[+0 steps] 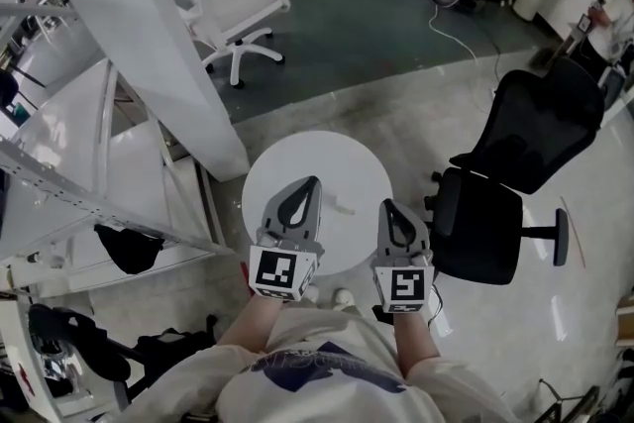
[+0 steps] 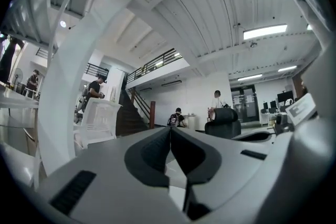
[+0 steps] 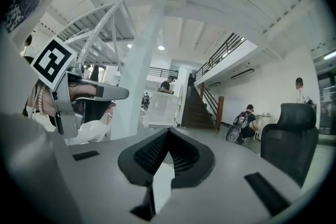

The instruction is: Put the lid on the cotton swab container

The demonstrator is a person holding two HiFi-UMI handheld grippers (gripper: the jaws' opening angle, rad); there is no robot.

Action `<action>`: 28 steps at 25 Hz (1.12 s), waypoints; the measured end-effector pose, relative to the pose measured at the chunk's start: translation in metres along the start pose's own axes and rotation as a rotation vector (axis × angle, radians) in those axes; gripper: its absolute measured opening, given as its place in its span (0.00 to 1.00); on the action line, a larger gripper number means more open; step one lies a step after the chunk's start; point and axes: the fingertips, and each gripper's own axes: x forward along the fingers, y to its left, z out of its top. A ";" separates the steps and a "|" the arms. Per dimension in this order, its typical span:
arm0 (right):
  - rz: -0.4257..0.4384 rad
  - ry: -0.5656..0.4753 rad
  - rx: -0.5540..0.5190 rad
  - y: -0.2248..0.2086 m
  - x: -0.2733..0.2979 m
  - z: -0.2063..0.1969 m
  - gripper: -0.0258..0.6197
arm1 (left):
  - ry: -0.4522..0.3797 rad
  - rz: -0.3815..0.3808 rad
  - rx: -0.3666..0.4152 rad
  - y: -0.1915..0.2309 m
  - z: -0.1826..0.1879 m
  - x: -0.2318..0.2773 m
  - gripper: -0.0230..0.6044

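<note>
Over the near edge of a round white counter (image 1: 342, 154), left claw (image 1: 314, 181) and right claw (image 1: 385, 204) – both pinched shut, empty, a small pale item (image 1: 343, 207) on the counter between them – too faint to name

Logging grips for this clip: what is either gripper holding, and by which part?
Nothing is held: the left gripper and the right gripper are both shut, nothing between their jaws.

Bright, even light from the long white ceiling strip lamp (image 2: 265, 31); the glossy pale floor (image 1: 594, 322) glares at right; both gripper views bend and darken at their edges.
</note>
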 end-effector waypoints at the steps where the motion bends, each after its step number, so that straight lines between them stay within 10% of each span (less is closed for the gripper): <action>1: -0.007 0.000 -0.002 -0.002 0.002 0.002 0.05 | -0.002 0.008 0.018 0.002 0.001 0.002 0.04; 28: -0.073 -0.128 0.059 -0.021 0.025 0.042 0.05 | -0.110 0.078 0.177 0.013 0.029 0.014 0.03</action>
